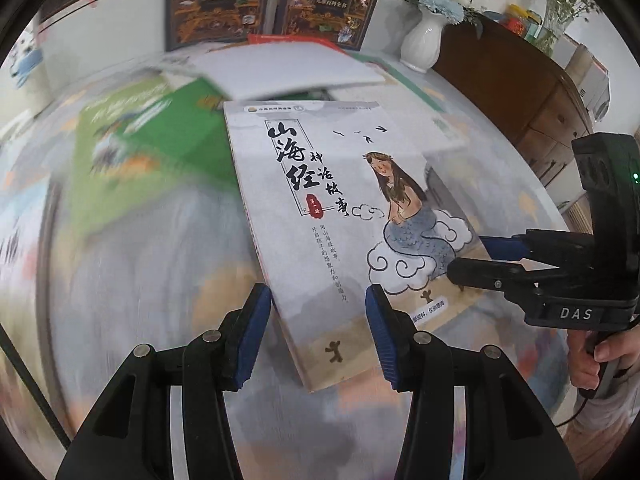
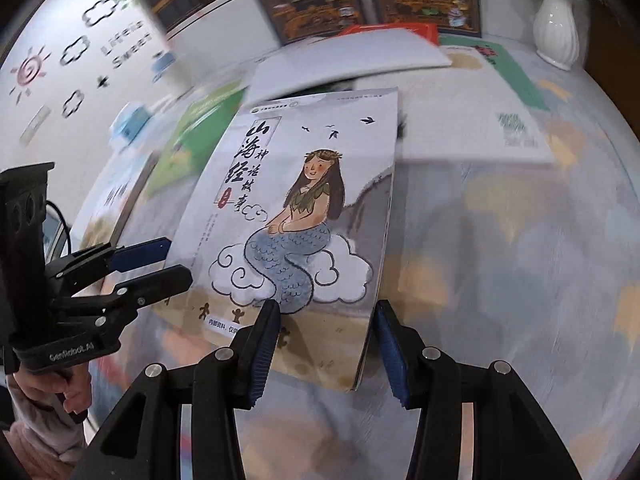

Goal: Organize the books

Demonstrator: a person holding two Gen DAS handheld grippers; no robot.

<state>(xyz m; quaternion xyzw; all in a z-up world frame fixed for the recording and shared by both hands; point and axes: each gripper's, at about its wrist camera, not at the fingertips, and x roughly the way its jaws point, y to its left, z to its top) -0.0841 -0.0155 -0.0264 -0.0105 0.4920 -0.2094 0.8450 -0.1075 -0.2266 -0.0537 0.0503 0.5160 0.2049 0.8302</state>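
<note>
Mermaid book (image 1: 340, 216) sits sharp amid blur; left gripper (image 1: 318, 336) at six o'clock and right gripper (image 2: 326, 344) both seem clamped on it.

Evenly and softly lit, moderately bright, no single light source in view. Heavy fisheye bending in both views, black vignette curving round the corners. Strong motion smear across the tabletop (image 1: 132, 280) and the green book (image 1: 160, 140), streaked sideways. Sharp and crisp on the mermaid-cover book (image 1: 340, 208), print readable. Same in the right wrist view: wall stickers (image 2: 80, 52) smeared. Faint shadow under the book's right edge. No harsh glare.
</note>
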